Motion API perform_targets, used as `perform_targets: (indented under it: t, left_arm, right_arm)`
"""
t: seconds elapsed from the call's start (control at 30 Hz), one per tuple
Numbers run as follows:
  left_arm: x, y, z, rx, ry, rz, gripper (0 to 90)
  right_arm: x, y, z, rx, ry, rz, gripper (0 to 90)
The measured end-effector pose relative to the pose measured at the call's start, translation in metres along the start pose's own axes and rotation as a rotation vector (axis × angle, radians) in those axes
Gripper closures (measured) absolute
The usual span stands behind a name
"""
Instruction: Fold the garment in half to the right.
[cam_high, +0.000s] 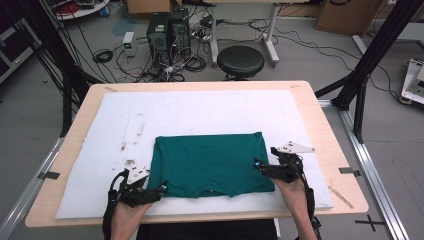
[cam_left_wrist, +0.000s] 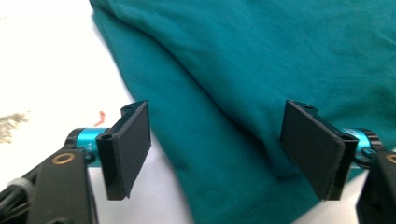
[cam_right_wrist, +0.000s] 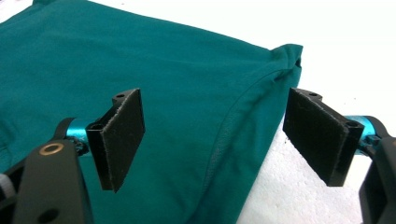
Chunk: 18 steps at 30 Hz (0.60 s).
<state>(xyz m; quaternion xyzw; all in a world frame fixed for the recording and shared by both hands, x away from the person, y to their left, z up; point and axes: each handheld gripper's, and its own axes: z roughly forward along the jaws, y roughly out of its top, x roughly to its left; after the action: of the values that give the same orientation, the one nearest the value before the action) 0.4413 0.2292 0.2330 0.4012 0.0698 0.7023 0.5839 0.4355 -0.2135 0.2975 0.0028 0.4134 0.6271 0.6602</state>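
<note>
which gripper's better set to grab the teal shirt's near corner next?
Left, probably: the left gripper straddles the folded teal cotton shirt at its hem corner, jaws open. The right gripper, also open, straddles the side edge.

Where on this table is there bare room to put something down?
The white mat lies bare between the green shirt and the table's far edge, and left of the shirt apart from a few stains. The near strip is crowded: the left tool and right tool sit at the shirt's near corners.
</note>
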Motion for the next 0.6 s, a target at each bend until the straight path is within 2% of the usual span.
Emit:
perform_targets:
  t: [0.17,0.4,0.6]
  left_arm:
    - [0.0,-0.003,-0.002,0.007,-0.014,-0.033,27.0]
    - [-0.004,-0.01,-0.005,-0.021,-0.001,-0.026,28.8]
    - [-0.006,-0.016,-0.008,-0.06,-0.006,-0.014,37.0]
  right_arm:
    - [0.003,0.002,-0.001,-0.005,0.002,-0.006,21.3]
    - [0.015,0.013,-0.004,-0.019,0.019,-0.037,21.2]
    - [0.024,0.028,0.0,-0.033,0.043,-0.054,21.5]
